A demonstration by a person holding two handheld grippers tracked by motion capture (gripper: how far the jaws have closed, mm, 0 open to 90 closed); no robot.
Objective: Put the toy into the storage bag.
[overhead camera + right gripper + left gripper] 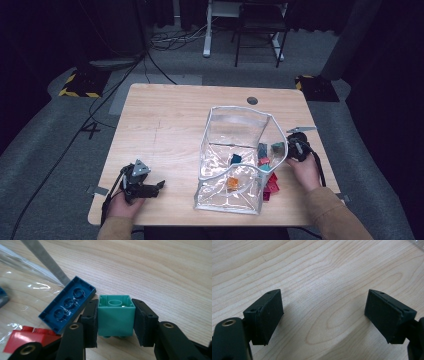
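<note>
Your right gripper is pinching the teal block: both pads sit flat against its sides, open underside facing the camera. In the high view that block is on the table just outside the bag's right wall, at your right gripper. Left gripper is spread wide with nothing between the jaws, parked over bare wood at the near left, well apart from the bag.

Looks like you're loading blocks into the bag; a few are already inside, incl. an orange block.

Risks from here:
- Blue plate leans right against your left-hand jaw in the right gripper view. Lift crooked and you drag or flip it, maybe knock it off toward the red block just below.
- Grip is on smooth side walls, low on the block. If the pads aren't firmly set, the block can rotate or slip out mid-lift.
- Bag is soft clear plastic with a floppy rim. Clip the wall on the way over and it folds or the whole bag slides, since the left gripper isn't holding it.
- More red blocks sit close by the bag's right side; a low swing can scatter them.
- Drop from too high and the block may bounce against the ones inside.
</note>
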